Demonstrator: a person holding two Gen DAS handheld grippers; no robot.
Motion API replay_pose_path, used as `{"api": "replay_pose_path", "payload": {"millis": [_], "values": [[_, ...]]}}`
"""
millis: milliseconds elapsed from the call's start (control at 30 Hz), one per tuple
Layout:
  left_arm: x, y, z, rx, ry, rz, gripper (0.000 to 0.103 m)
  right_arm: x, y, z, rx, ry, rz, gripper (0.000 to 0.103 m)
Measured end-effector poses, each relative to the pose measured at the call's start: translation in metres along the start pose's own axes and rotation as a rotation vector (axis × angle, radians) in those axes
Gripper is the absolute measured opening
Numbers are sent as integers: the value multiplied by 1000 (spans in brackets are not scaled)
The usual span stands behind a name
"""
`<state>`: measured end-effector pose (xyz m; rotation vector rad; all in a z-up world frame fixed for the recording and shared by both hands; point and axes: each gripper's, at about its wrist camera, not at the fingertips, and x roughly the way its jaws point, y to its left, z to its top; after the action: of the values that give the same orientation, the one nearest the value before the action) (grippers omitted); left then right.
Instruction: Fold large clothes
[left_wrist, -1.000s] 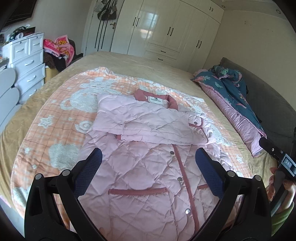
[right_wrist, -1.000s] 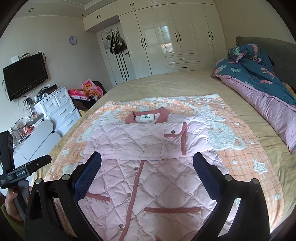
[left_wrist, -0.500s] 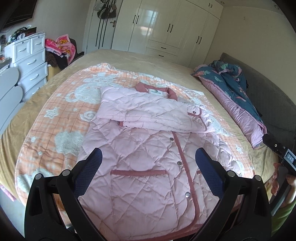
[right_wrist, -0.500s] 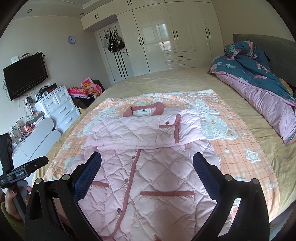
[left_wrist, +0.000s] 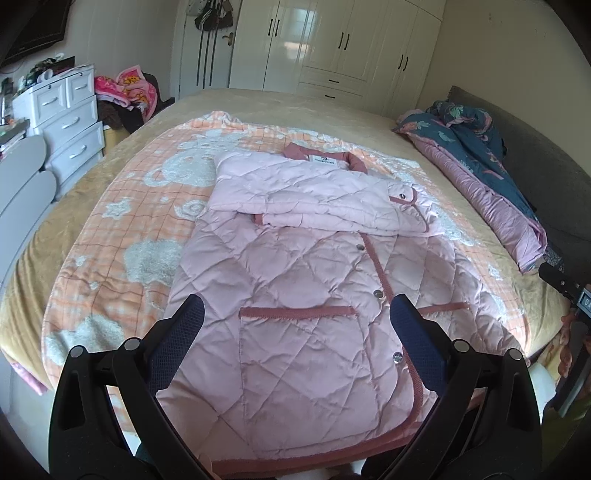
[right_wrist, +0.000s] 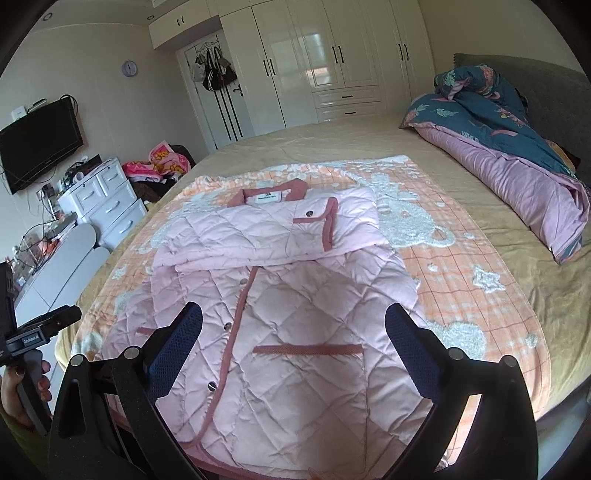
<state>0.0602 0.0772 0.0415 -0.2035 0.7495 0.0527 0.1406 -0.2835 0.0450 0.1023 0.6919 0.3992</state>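
The pink coat (left_wrist: 295, 295) lies flat on the blanket (left_wrist: 122, 229) across the bed (right_wrist: 480, 288), sleeves already folded over the chest below the collar (right_wrist: 271, 194). The next step looks like a hem grab, best done by pinching both bottom corners level and carrying the hem up to the collar without dragging the sleeves askew. The left claw (left_wrist: 295, 332) and right claw (right_wrist: 293, 330) both gape wide above the lower coat, holding and touching nothing.

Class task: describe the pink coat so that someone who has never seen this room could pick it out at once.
Find the bed with its orange checked blanket. The coat lies flat on that blanket, collar toward the wardrobe, sleeves folded across its chest. Unlike the rumpled blue and purple quilt beside it, it is pale pink, diamond-quilted, with dark pink trim and snaps.
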Motion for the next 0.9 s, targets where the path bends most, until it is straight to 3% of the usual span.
{"api": "replay_pose_path", "payload": {"millis": [600,900], "values": [[21,15,-32,5,87,53,95,20,-32,-50,17,123,-55,99],[23,60,-54,-91,140,37,95,15,-57,-62,69,129,-83,99]]}}
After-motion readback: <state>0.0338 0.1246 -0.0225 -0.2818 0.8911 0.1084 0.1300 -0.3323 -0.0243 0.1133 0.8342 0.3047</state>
